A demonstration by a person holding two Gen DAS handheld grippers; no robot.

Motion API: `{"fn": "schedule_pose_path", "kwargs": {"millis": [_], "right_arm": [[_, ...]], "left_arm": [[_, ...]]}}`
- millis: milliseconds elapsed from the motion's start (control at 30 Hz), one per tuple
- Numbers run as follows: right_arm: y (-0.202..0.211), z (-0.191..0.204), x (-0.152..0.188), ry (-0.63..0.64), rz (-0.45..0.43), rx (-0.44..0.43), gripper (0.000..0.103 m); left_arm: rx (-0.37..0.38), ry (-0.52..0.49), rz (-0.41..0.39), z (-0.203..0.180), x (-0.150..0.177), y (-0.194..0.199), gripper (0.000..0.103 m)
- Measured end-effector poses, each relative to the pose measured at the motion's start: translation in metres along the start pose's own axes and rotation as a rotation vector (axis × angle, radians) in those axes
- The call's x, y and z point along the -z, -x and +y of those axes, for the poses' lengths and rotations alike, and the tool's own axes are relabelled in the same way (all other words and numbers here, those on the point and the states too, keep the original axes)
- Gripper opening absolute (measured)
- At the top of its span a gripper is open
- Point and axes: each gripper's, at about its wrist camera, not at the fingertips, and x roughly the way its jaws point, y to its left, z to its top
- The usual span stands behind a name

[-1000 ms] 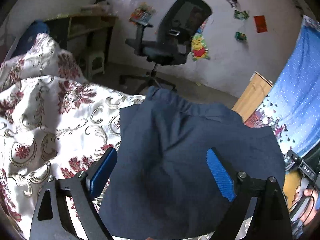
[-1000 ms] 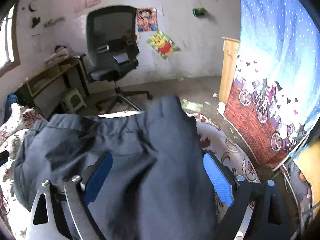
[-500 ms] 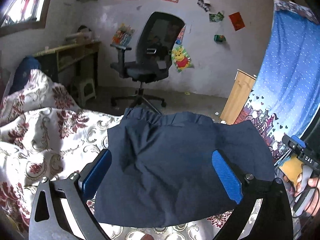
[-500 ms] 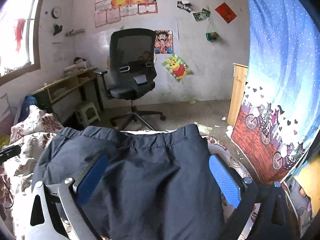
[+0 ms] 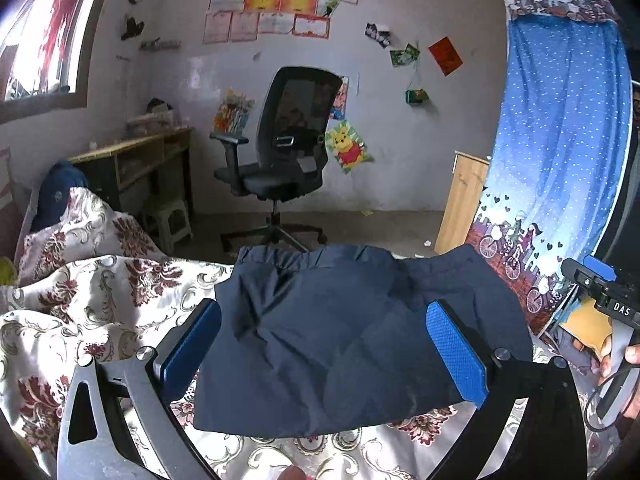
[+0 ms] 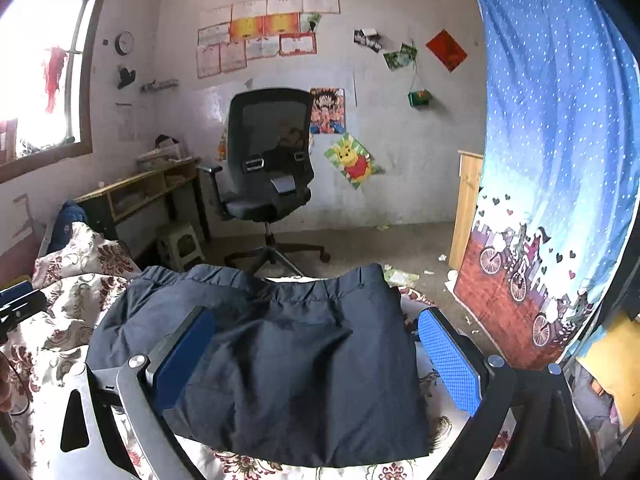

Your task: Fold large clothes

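Note:
A dark navy garment [image 5: 340,332] lies folded into a compact rectangle on the floral bedspread [image 5: 80,312], its elastic waistband at the far edge. It also shows in the right wrist view [image 6: 288,360]. My left gripper [image 5: 320,356] is open and empty, held above the near part of the garment. My right gripper [image 6: 312,364] is open and empty, also above the garment. The right gripper's body shows at the right edge of the left wrist view [image 5: 604,296].
A black office chair [image 6: 268,176] stands on the floor beyond the bed. A wooden desk [image 6: 136,192] with a small stool [image 6: 180,240] is at the left wall. A blue patterned curtain [image 6: 552,152] hangs at the right, next to a wooden board [image 6: 466,216].
Both grippers have lifted and drawn back from the garment, open throughout. The views tilt up toward the room. The garment now lies flatter on the bed.

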Motion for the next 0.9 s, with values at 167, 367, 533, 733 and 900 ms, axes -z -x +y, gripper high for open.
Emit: {"fn": "schedule_pose_path", "kwargs": {"millis": [167, 367, 533, 733, 900], "right_arm": [[0.026, 0.005, 0.004, 0.002, -0.029, -0.018, 0.103], [0.055, 0.010, 0.011, 0.010, -0.051, -0.031, 0.103], [0.074, 0.014, 0.018, 0.016, -0.066, -0.036, 0.103], [0.090, 0.017, 0.025, 0.015, -0.075, -0.038, 0.103], [0.105, 0.022, 0.034, 0.025, -0.085, -0.036, 0.103]], "left_arm": [[-0.001, -0.024, -0.037, -0.011, 0.005, 0.021, 0.101], [0.004, -0.039, -0.069, -0.020, 0.012, 0.044, 0.101], [0.012, -0.043, -0.082, -0.026, 0.019, 0.058, 0.101], [0.009, -0.062, -0.100, -0.034, 0.029, 0.074, 0.101], [-0.007, -0.056, -0.111, -0.036, 0.038, 0.087, 0.101]]}}
